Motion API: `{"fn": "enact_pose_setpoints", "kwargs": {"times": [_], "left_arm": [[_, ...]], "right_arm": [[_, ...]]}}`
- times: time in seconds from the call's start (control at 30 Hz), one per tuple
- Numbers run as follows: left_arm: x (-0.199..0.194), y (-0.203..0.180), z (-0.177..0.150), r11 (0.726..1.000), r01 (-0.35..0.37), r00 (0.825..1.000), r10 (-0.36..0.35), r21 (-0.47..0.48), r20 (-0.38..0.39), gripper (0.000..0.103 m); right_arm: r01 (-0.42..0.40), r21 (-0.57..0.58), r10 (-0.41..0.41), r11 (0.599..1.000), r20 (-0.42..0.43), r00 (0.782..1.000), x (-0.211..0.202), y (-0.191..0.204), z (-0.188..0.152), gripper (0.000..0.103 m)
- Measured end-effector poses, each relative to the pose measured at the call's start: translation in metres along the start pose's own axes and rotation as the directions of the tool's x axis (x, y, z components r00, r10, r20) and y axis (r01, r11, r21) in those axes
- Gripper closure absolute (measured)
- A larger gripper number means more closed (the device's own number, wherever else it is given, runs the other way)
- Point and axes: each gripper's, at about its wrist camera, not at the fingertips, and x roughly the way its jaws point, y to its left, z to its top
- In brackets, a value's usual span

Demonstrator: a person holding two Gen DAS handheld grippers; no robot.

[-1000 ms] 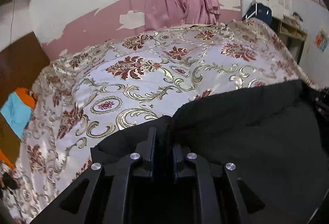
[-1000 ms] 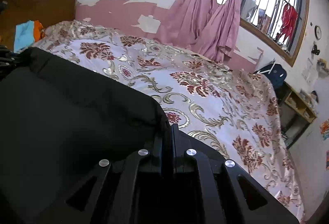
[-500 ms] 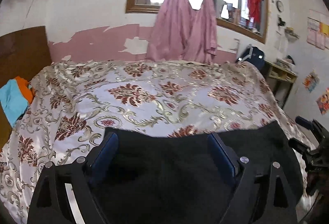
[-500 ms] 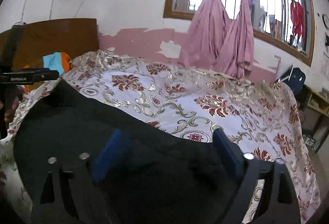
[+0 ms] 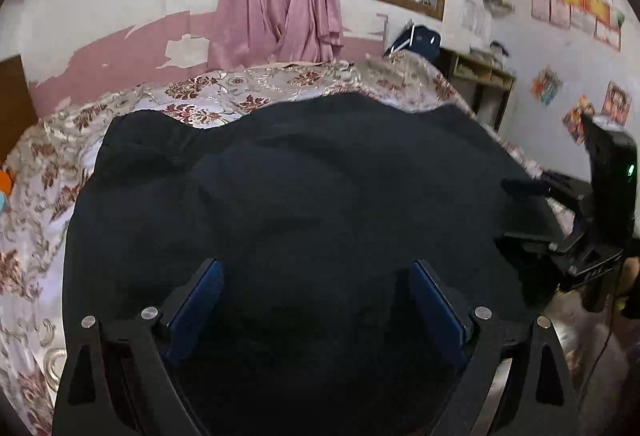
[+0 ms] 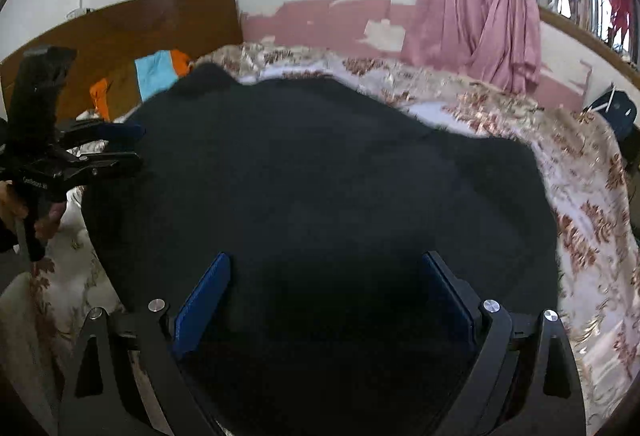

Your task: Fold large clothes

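So the big black garment [image 5: 304, 195] is lying spread across the bed [image 5: 36, 244], on top of the floral bedspread, with a wavy far edge and some soft ridges in the middle. Both jaws have just been opening: the left hand-held gripper [image 5: 316, 300] and the right hand-held gripper [image 6: 326, 296] are each spread wide now, blue pads clear of the cloth, nothing pinched between them, just fabric lying underneath. My guess is a fold just got dropped and the next grab is coming. What could go wrong: the cloth is dark and limp, so it's hard to tell layers apart, and a pinch could catch only the top layer or drag the slippery-looking bedspread up with it. Those ridges could also get folded in as creases. Containers, not much: there's a shelf unit [image 5: 480, 75] by the far wall with stuff I can't make out.
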Motion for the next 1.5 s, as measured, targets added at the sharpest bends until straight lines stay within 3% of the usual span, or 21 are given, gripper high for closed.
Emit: {"fn": "enact_pose_setpoints", "kwargs": {"times": [0.13,0.37,0.6,0.73,0.87,0.97,1.5], "left_arm": [[0.018,0.004,0.011,0.997,-0.077,0.997,0.077,0.010,0.000,0.002],[0.047,0.042,0.038,0.983,-0.110,0.994,0.112,-0.150,0.003,0.000],[0.077,0.077,0.065,0.959,-0.194,0.981,0.187,-0.208,-0.056,0.000],[0.096,0.091,0.064,0.953,-0.192,0.978,0.166,-0.236,-0.128,0.000],[0.118,0.094,0.069,0.964,-0.192,0.965,0.152,-0.182,-0.213,0.000],[0.125,0.104,0.068,0.960,-0.170,0.965,0.117,-0.222,-0.234,0.000],[0.136,0.108,0.058,0.954,-0.138,0.981,0.095,-0.266,-0.168,0.000]], "right_arm": [[0.012,0.024,-0.012,1.000,0.023,1.000,0.018,-0.007,0.012,0.009],[0.067,0.100,-0.068,0.993,0.003,0.998,0.056,-0.026,0.042,0.006],[0.130,0.151,-0.127,0.980,-0.030,0.991,0.083,-0.052,0.071,0.006],[0.116,0.239,-0.100,0.964,-0.080,0.992,0.107,-0.076,0.074,0.005],[0.083,0.275,-0.049,0.958,-0.129,0.990,0.129,-0.084,0.069,0.001],[0.068,0.294,-0.026,0.953,-0.146,0.989,0.140,-0.090,0.067,0.001],[0.049,0.324,-0.014,0.945,-0.112,0.994,0.154,-0.092,0.056,0.001]]}}
